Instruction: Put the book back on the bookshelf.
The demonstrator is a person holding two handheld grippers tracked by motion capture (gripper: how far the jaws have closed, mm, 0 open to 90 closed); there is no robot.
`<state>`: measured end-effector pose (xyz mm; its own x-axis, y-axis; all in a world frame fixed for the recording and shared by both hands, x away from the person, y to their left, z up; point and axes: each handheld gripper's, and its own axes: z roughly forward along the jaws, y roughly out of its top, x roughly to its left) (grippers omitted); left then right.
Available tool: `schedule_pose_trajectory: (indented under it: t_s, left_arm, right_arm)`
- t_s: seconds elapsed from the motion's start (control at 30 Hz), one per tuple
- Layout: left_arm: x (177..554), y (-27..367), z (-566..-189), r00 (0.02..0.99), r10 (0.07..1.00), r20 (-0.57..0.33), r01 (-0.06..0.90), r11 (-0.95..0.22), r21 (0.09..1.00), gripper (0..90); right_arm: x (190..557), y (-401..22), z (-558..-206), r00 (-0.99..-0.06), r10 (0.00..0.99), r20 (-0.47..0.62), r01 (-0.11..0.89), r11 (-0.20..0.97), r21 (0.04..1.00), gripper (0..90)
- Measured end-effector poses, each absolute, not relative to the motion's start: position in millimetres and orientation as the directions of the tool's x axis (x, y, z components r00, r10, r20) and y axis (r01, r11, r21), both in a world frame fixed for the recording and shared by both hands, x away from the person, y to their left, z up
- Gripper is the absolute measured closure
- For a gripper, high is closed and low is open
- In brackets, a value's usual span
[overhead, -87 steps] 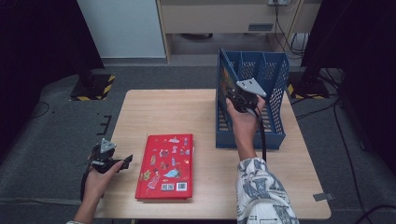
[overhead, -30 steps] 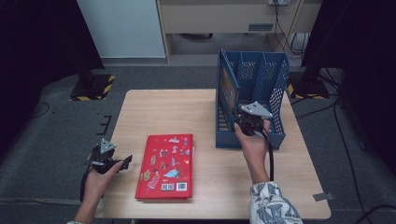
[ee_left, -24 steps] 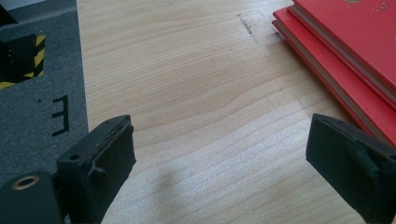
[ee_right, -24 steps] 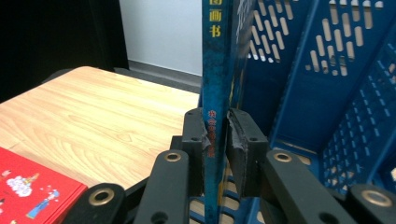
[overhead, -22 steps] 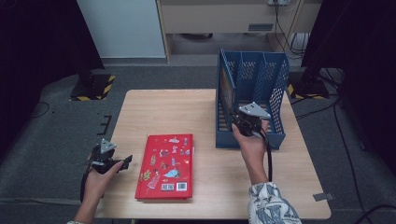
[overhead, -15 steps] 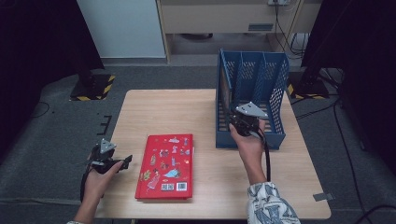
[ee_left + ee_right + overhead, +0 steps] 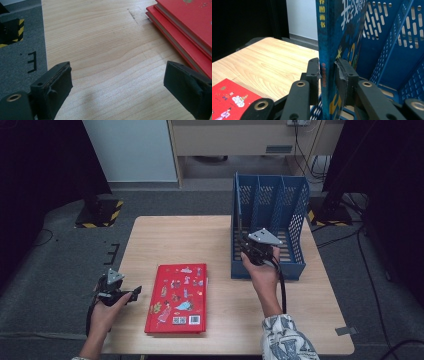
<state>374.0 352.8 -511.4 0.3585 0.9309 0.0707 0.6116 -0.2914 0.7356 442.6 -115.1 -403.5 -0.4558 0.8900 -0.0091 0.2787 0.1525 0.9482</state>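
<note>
Right now my right hand-held gripper (image 7: 327, 75) is easing open around the blue book (image 7: 337, 37); released crooked, it could topple inside the rack (image 7: 295, 220). My left hand-held gripper (image 7: 120, 82) hangs wide open and empty.

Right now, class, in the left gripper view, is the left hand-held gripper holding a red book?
No: the left hand-held gripper has wide-open jaws over bare table, with the red books lying off to one side.
</note>
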Motion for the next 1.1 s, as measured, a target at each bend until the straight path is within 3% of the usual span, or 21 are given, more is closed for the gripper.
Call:
schedule_pose_trajectory:
  t_s: [1.1]
  left_arm:
    - [374.1,352.7,-511.2,0.36,0.93,0.07,0.611,-0.291,0.736,7.4]
  right_arm:
    - [447.9,-108.1,-400.8,-0.481,0.876,-0.003,0.282,0.158,0.946,72.2]
